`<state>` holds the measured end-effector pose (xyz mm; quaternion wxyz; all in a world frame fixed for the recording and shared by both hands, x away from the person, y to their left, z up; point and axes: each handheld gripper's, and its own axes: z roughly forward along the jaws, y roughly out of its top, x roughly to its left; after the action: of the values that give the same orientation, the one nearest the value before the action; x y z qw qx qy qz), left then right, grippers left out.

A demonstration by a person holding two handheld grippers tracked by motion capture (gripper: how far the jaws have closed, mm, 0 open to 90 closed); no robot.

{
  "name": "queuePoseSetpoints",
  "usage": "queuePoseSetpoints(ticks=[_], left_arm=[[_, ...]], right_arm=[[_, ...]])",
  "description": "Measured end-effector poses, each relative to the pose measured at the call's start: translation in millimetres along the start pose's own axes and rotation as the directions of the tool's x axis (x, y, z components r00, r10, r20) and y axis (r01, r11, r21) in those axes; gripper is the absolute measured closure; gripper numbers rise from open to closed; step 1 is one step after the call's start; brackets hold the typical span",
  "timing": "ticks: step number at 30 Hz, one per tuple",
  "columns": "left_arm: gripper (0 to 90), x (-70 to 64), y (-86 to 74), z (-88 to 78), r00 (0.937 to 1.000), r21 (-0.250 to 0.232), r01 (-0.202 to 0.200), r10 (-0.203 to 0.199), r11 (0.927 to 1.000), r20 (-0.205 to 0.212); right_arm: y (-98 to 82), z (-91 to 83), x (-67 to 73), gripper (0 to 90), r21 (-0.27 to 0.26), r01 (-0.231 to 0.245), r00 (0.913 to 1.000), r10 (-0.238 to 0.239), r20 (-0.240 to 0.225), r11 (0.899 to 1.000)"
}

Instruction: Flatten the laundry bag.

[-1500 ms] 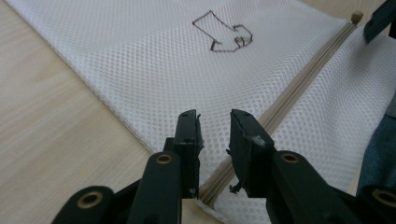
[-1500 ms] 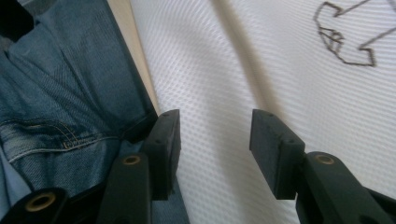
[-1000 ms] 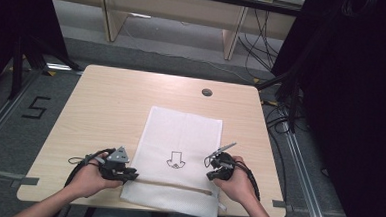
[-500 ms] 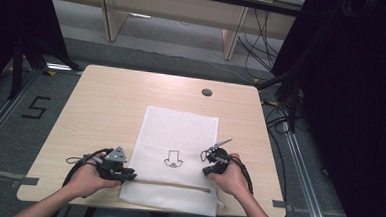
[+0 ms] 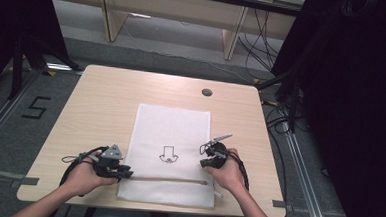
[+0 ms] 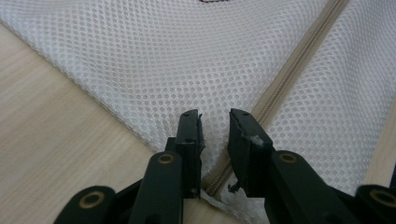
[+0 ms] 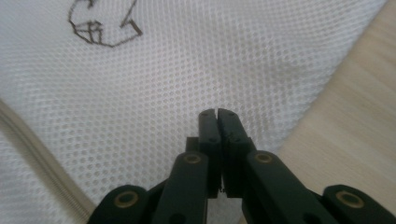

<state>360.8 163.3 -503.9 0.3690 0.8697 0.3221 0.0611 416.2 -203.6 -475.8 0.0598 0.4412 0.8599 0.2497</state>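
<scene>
desk (image 5: 106,104) bare wood; white mesh bag (image 5: 174,132) flat at its near middle, contents not visible. left hand-held gripper (image 6: 215,123) at bag's zipper (image 6: 299,65), jaws just opening, narrow gap. right hand-held gripper (image 7: 217,113) on bag's right edge, jaws nearly closed, just easing apart.

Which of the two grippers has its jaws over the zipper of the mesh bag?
The left gripper; the zipper runs under its parted jaws.
</scene>
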Motion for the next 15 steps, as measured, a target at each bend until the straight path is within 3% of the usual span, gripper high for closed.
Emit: queuePoseSetpoints(ticks=[2,5,6,8,9,15], left_arm=[[70.2,1.5,1.1,-1.8,0.9999,-0.029,0.017,-0.017,0.9994,0.002],[67.8,2.3,3.1,-3.3,0.9999,-0.052,0.016,-0.016,0.9985,-0.006],[66.4,3.0,4.8,-3.3,0.9998,-0.086,0.009,-0.011,0.9962,-0.018],[64.9,3.9,5.2,-3.8,0.9998,-0.09,0.0,-0.001,0.996,-0.019],[62.1,4.4,5.3,-4.6,0.9999,-0.09,-0.008,0.007,0.9959,-0.009],[56.2,0.8,5.6,-2.3,0.9996,-0.147,0.029,-0.029,0.9888,0.006]], right_arm=[[-5.0,-13.3,-2.8,82.7,-0.056,0.003,0.9999,-0.002,0.016,0.998],[-11.7,-24.9,-6.9,78.2,-0.091,-0.009,0.9991,0.013,0.039,0.996],[-13.9,-28.4,-7.1,76.9,-0.087,-0.03,0.9988,0.033,0.037,0.996],[-16.1,-30.8,-8.9,75.7,-0.092,-0.029,0.9988,0.033,0.037,0.995],[-20.5,-33.4,-10.3,74.0,-0.112,-0.055,0.9973,0.06,0.042,0.992],[-30.1,-35.0,-12.2,72.2,-0.113,-0.079,0.9961,0.083,0.031,0.99]])
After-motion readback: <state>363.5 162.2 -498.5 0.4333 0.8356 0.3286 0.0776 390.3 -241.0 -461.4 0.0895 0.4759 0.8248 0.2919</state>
